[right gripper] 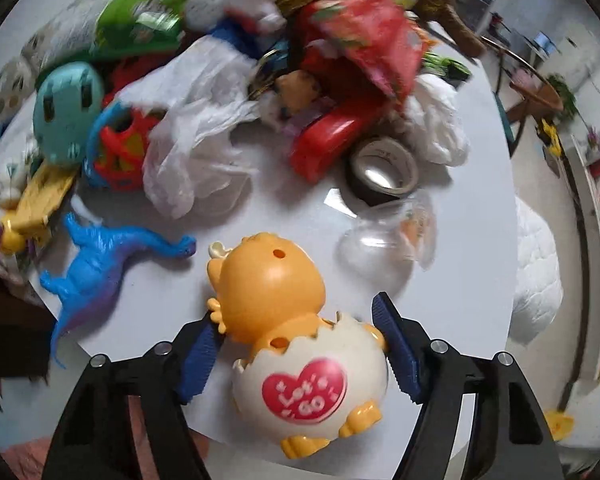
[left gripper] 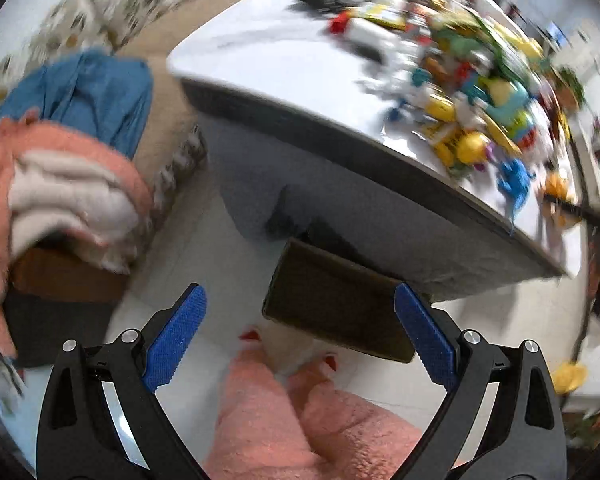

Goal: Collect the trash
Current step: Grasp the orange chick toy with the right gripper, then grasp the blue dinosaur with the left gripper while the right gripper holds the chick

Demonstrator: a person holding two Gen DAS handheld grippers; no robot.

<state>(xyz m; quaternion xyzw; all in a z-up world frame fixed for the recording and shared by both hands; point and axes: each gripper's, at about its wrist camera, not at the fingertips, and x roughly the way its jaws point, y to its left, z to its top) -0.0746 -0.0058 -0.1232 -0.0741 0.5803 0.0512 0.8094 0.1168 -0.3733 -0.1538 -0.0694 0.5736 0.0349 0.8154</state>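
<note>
**Right wrist view: gripper straddles chick toy at the tabletop's near edge**

Right wrist view shows the right gripper (right gripper: 300, 344) pointing steeply down with a chick toy (right gripper: 296, 344) between its blue pads. The pads sit beside the eggshell body on both sides; the left one looks to be touching, the right one seems just short of it, so I read this as a grasp being formed, not a firm pinch. The toy lies on the white tabletop (right gripper: 260, 200), near its edge. Beyond it sit a blue dinosaur (right gripper: 100, 256) to the left, a clear plastic shell (right gripper: 384, 240) to the right, a tape roll (right gripper: 384, 168), and a far heap of toys with a crumpled white bag (right gripper: 196, 128).

The left gripper (left gripper: 300, 340) is spread and empty, hanging over the floor beside the tabletop, above a dark box (left gripper: 332, 304) that may be the bin.

Judged step: picking one item from the clutter. Next move calls for squeezing evenly on the rounded shell, which could slip, then lifting clear without nudging the dinosaur.
</note>
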